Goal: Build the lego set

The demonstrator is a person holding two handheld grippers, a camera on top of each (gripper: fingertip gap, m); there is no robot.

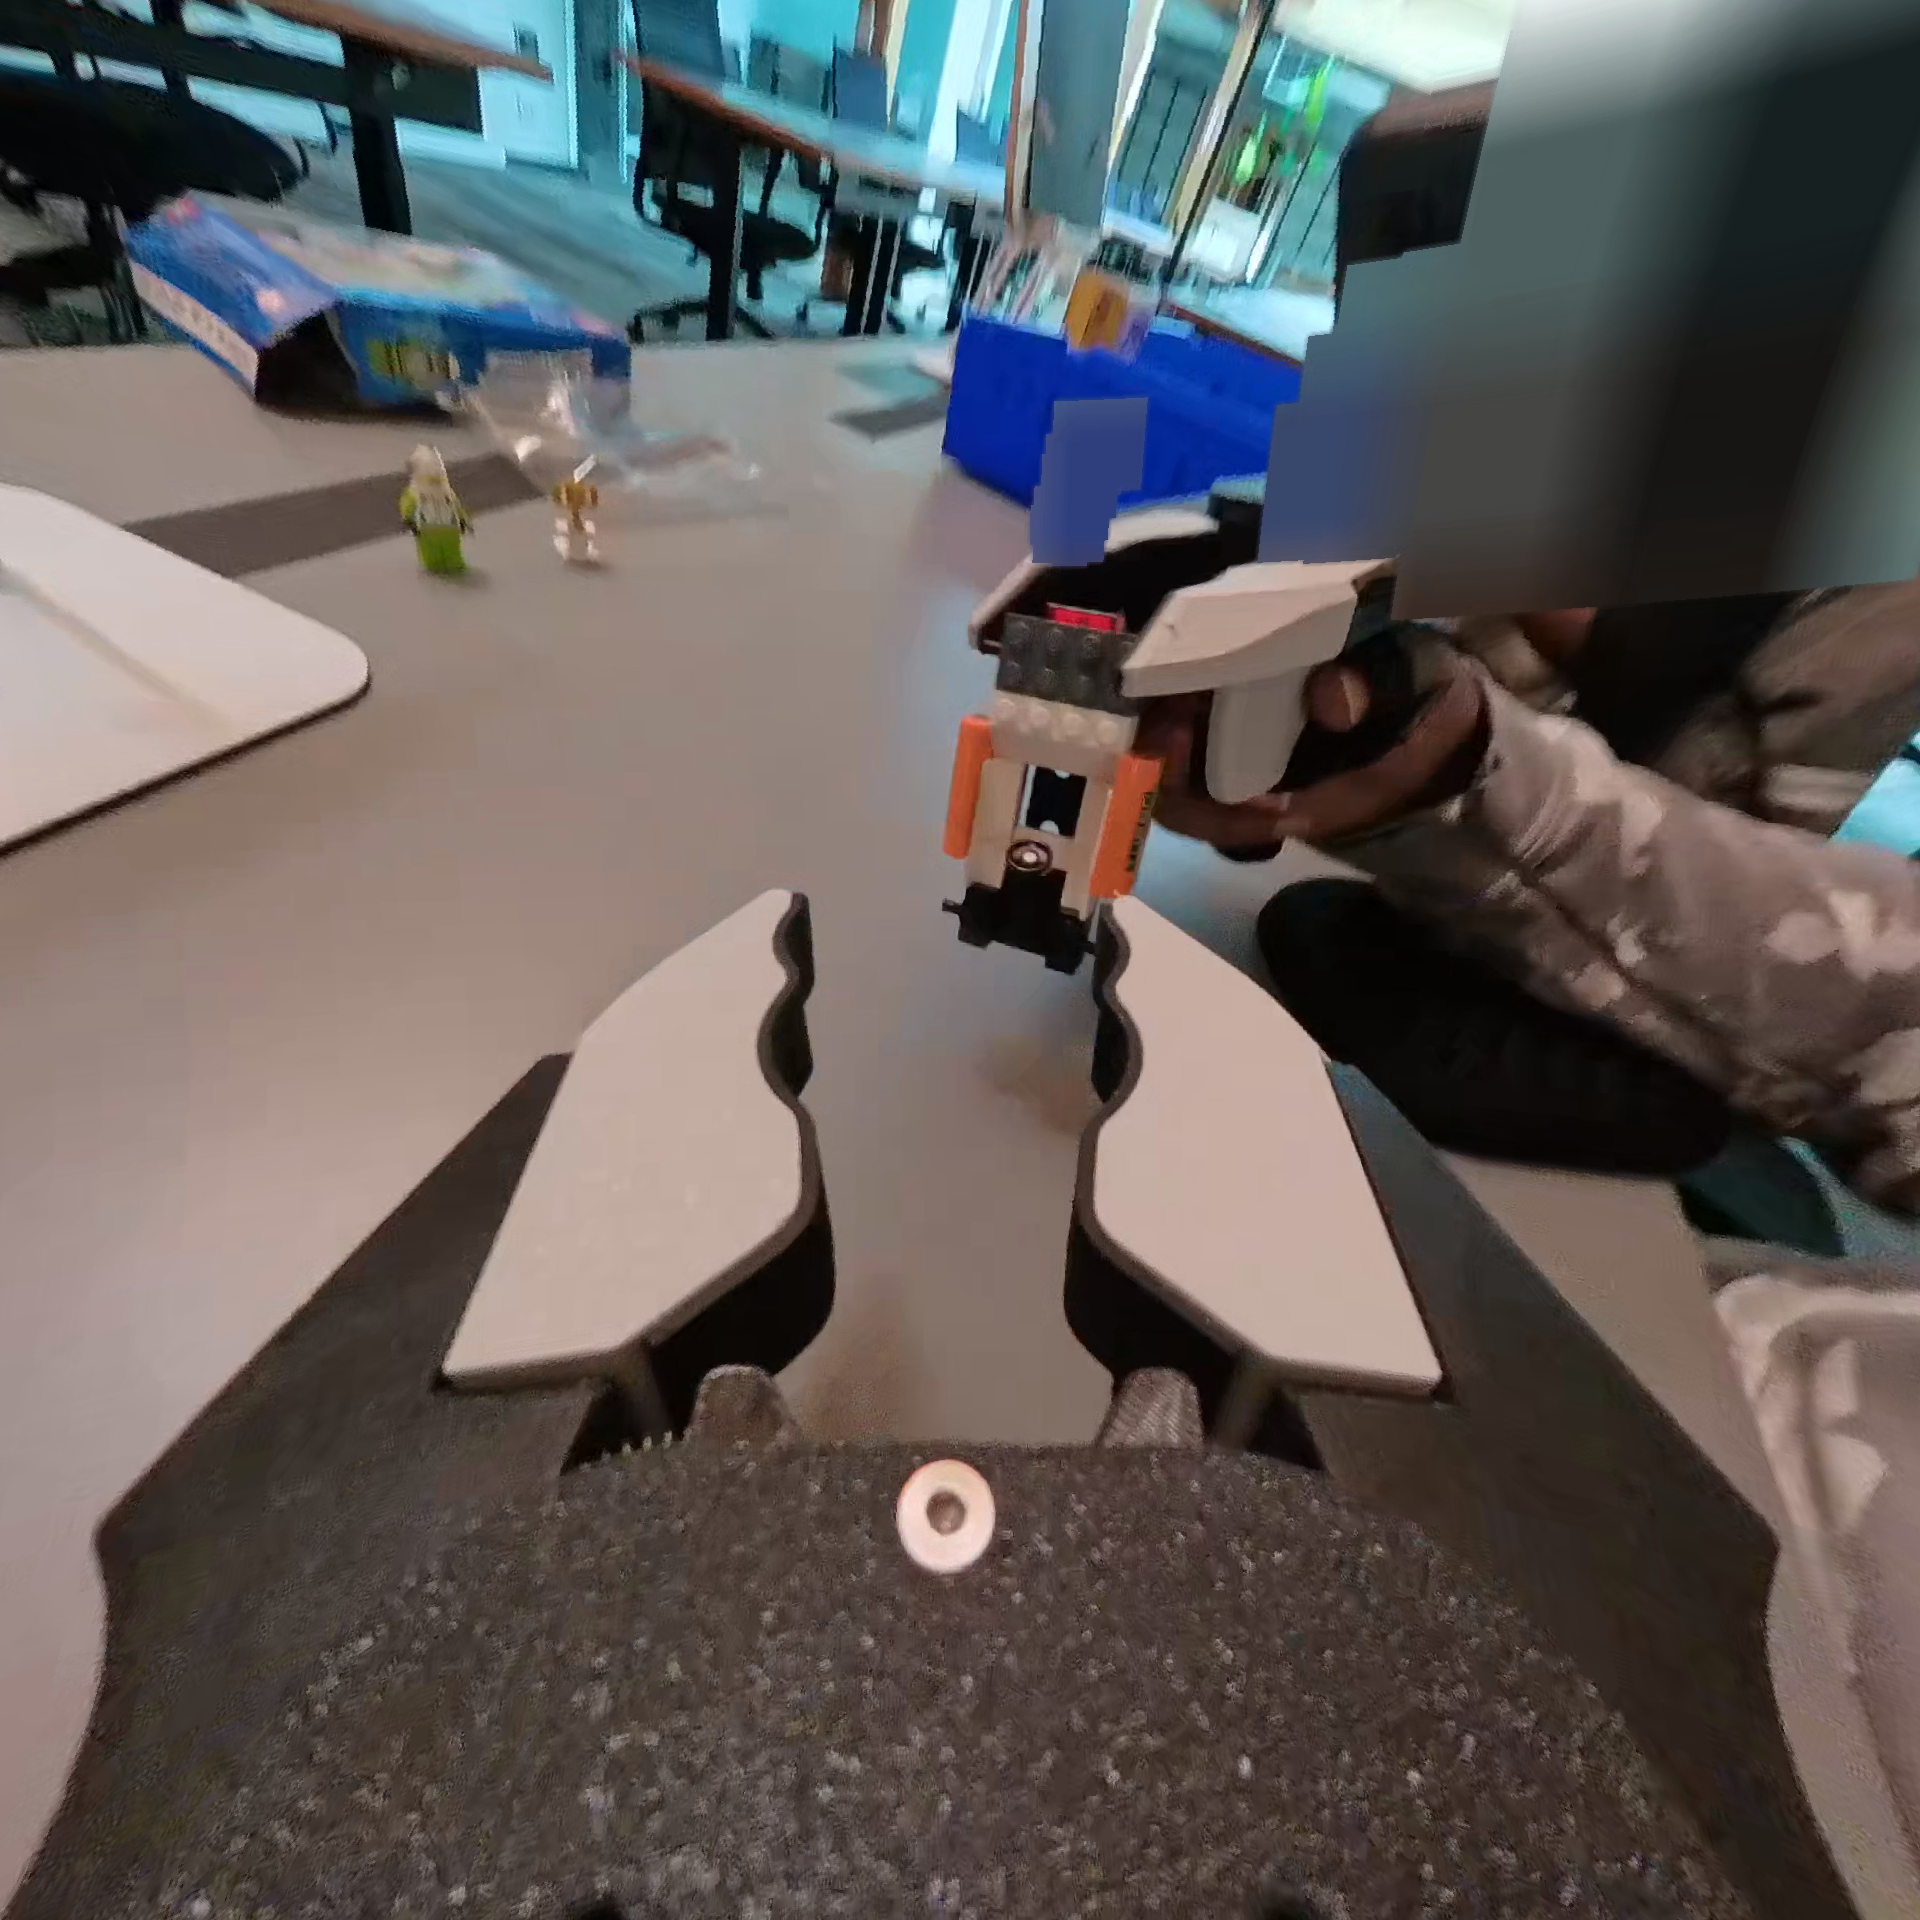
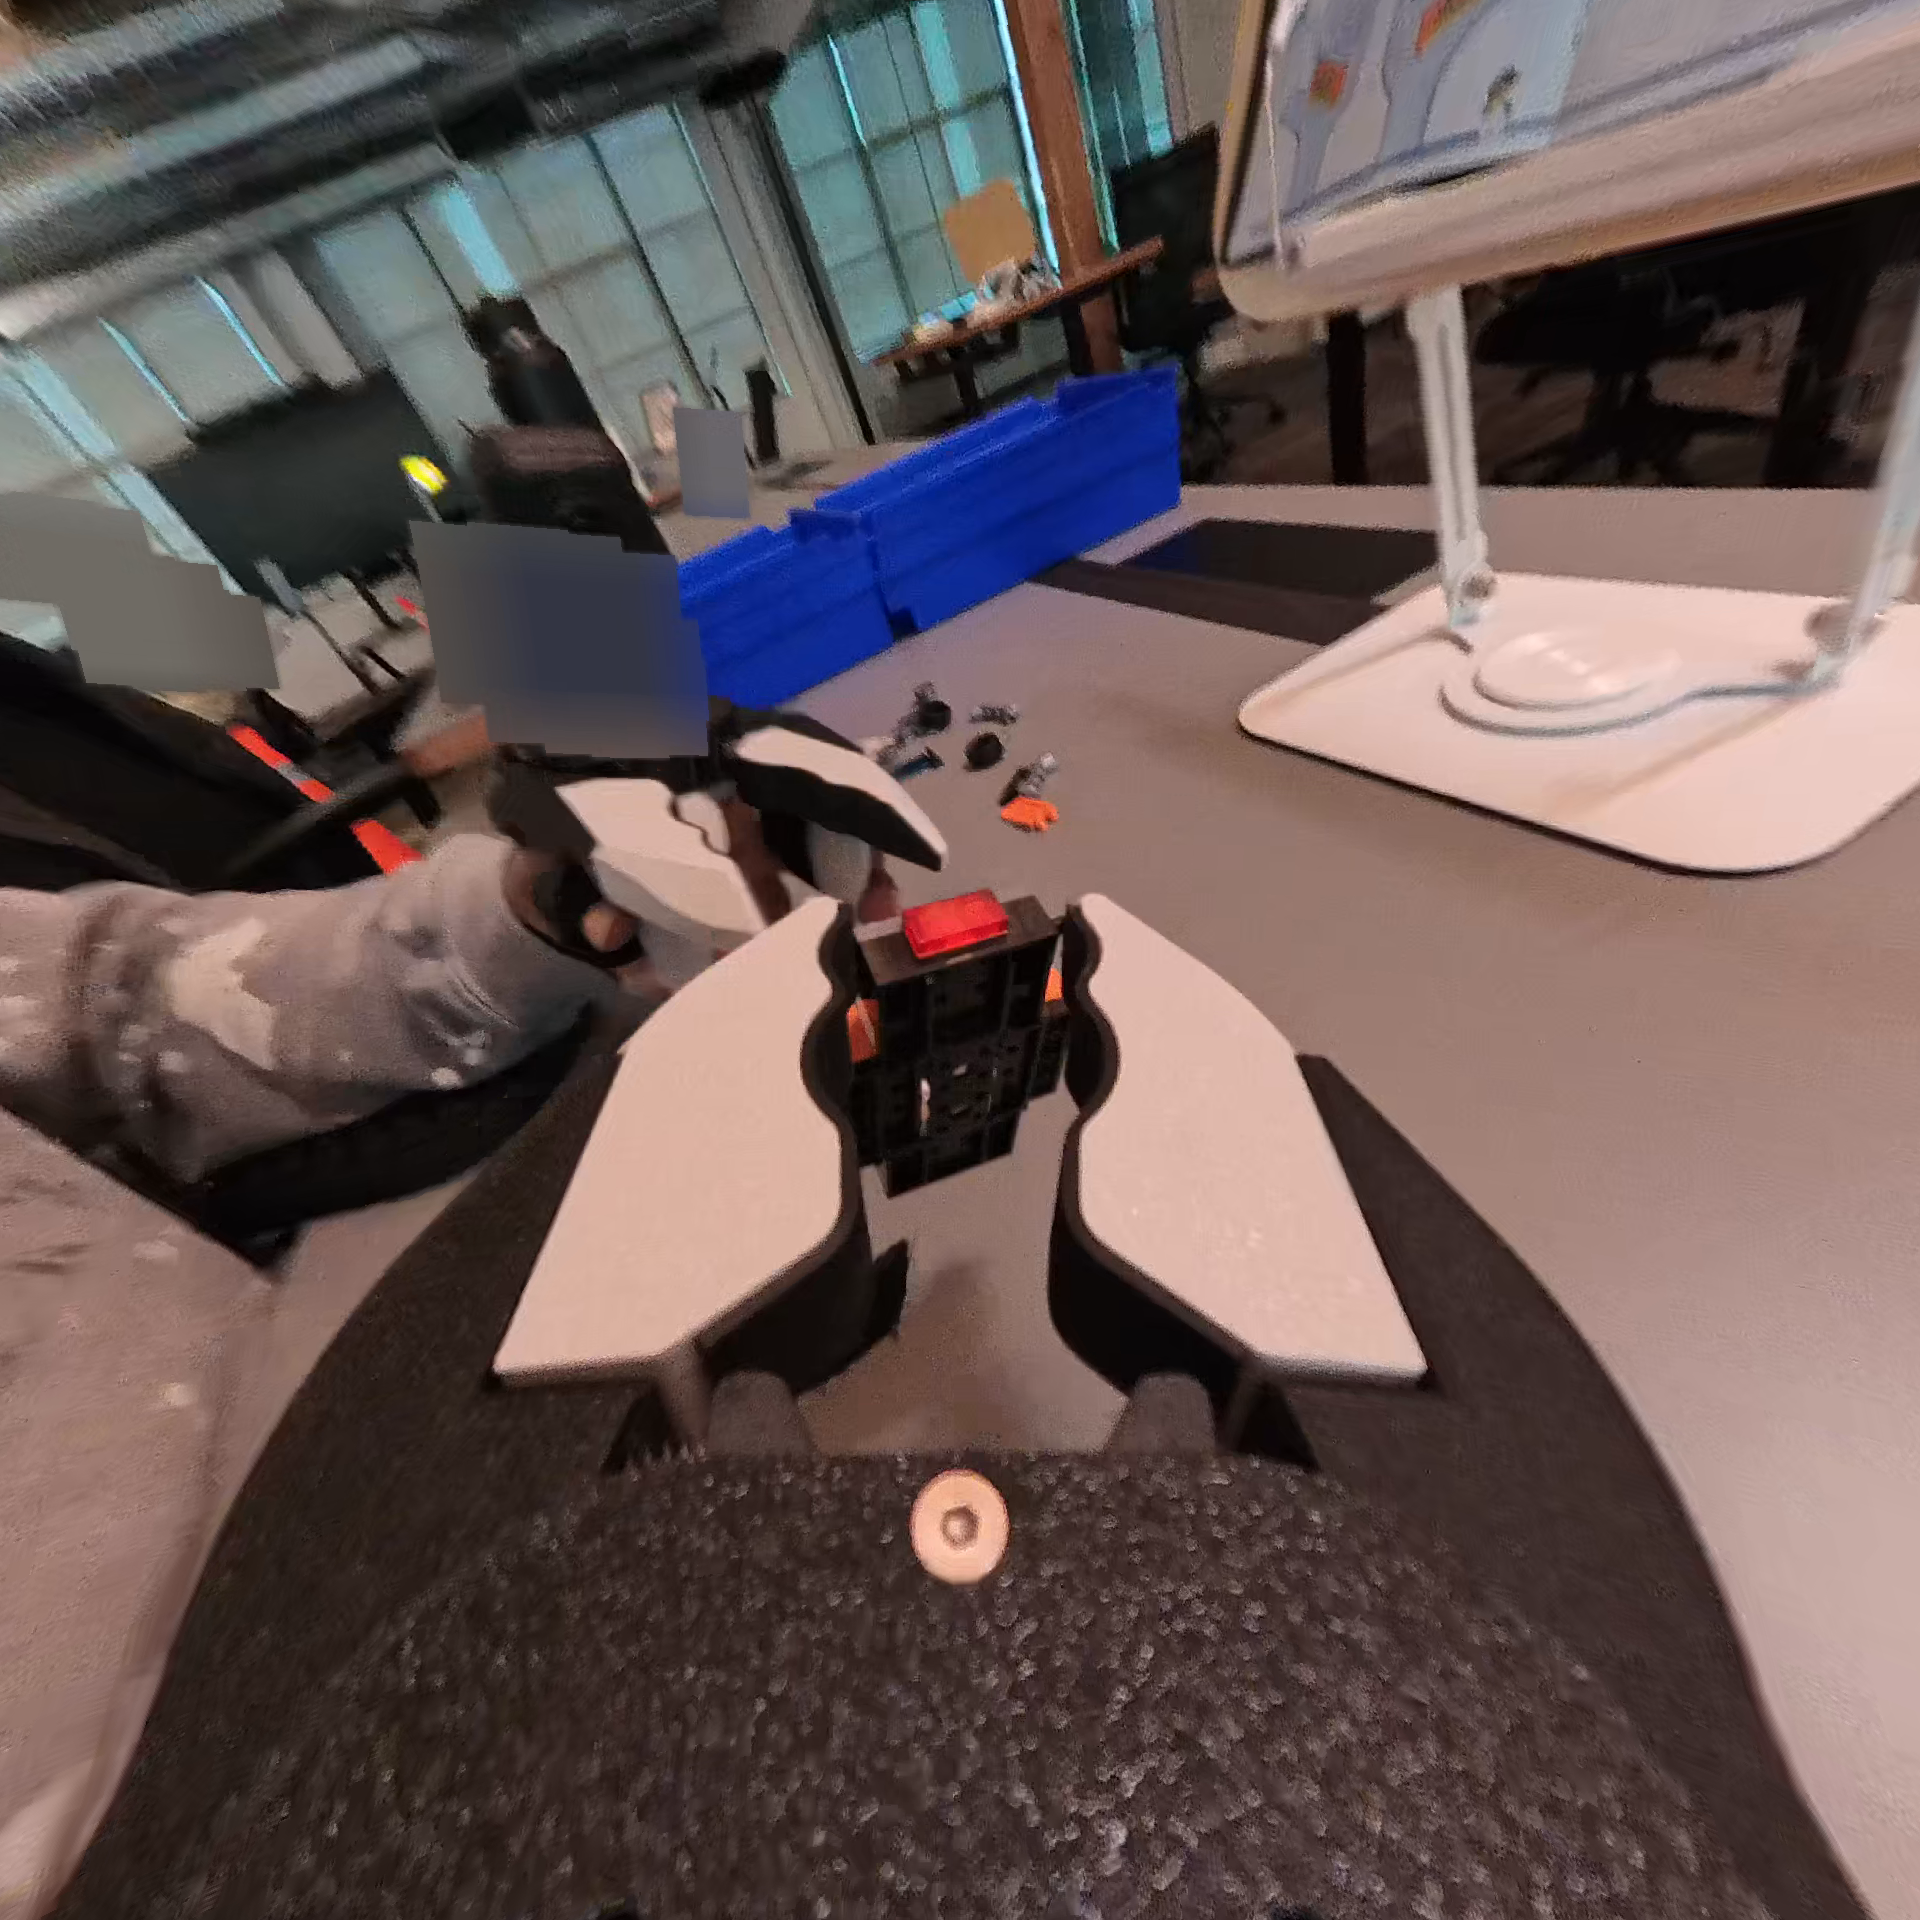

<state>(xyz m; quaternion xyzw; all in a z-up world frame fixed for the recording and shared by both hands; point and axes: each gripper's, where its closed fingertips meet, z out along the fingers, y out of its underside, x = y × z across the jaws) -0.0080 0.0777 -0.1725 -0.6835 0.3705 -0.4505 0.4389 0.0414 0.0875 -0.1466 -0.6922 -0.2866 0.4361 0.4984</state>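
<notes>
The right hand-held gripper [image 2: 956, 1023] is clamped on a half-built black, white and orange plastic brick vehicle [image 2: 951, 1049], held above the grey bench [image 2: 1455, 1039] by its flanks. The model looks light and rigid, though its pressed joints could pop apart; the flat sides seem the safest hold. The left hand-held gripper [image 1: 951, 940] gapes empty just beside it. Farther off, small dark and orange loose pieces [image 2: 977, 753] lie before blue plastic bins [image 2: 935, 551] near the far edge
</notes>
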